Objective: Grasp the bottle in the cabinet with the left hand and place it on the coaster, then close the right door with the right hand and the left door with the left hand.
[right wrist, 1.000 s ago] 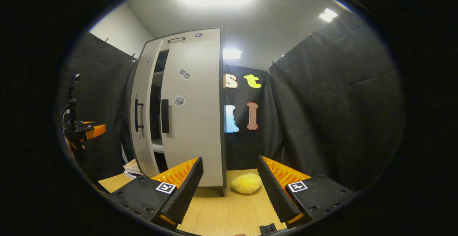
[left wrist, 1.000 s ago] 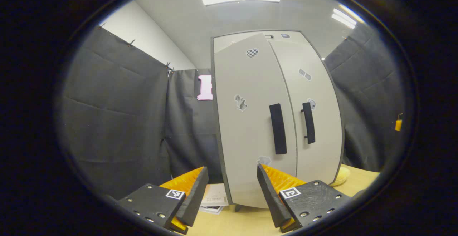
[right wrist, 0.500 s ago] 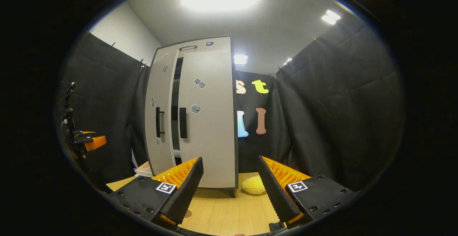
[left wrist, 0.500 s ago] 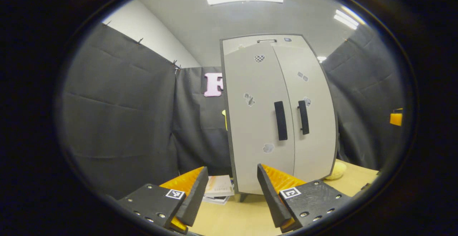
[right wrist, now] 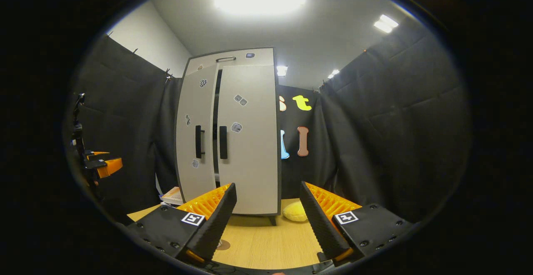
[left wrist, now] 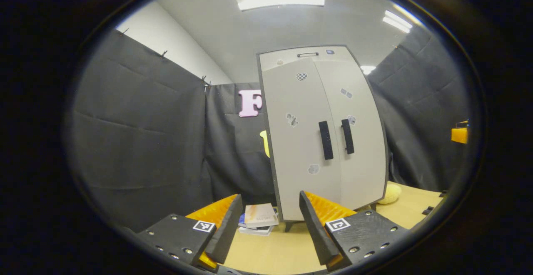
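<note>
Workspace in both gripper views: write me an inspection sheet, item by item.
Surface: light wooden table, cabinet standing on it.
Job's things: right door shut; left door nearly shut, with a dark slit between them in the right gripper view. Small round disc on the table, possibly the coaster. Bottle: nothing seen.
Clutter: yellow soft item right of the cabinet; stacked books left of it.
Grippers: left claw open, empty; right claw open, empty.
Cables: nothing seen.
Surroundings: black cloth walls, ceiling lights.

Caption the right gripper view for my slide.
Open right gripper facing the cabinet, its left door slightly ajar.
</note>
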{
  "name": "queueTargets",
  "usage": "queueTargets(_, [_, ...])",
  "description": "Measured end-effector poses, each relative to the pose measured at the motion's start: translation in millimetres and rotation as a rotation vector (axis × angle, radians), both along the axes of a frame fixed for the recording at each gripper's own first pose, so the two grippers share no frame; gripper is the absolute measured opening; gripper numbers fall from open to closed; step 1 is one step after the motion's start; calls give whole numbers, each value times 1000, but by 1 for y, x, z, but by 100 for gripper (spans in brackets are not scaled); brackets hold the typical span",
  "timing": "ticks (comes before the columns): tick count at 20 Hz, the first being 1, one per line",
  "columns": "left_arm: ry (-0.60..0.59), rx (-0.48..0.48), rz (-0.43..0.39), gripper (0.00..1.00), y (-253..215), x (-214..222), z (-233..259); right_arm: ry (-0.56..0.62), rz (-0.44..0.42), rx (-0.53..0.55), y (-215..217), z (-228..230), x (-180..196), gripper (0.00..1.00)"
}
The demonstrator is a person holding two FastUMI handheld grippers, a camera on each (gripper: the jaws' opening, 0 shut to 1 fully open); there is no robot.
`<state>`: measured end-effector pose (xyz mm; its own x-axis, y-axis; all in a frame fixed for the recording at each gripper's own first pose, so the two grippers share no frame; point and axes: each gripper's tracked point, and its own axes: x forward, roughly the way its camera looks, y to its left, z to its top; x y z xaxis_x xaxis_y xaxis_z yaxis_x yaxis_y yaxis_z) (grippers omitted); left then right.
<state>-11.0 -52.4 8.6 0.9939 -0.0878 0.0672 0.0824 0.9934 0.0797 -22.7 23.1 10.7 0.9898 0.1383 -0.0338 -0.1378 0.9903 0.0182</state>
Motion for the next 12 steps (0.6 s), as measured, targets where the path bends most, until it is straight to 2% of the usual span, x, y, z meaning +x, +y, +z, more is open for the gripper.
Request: queueTargets(12, [25,-24,27,81,23,-7,-9,-8,-19,-10,7,-1,-4,97])
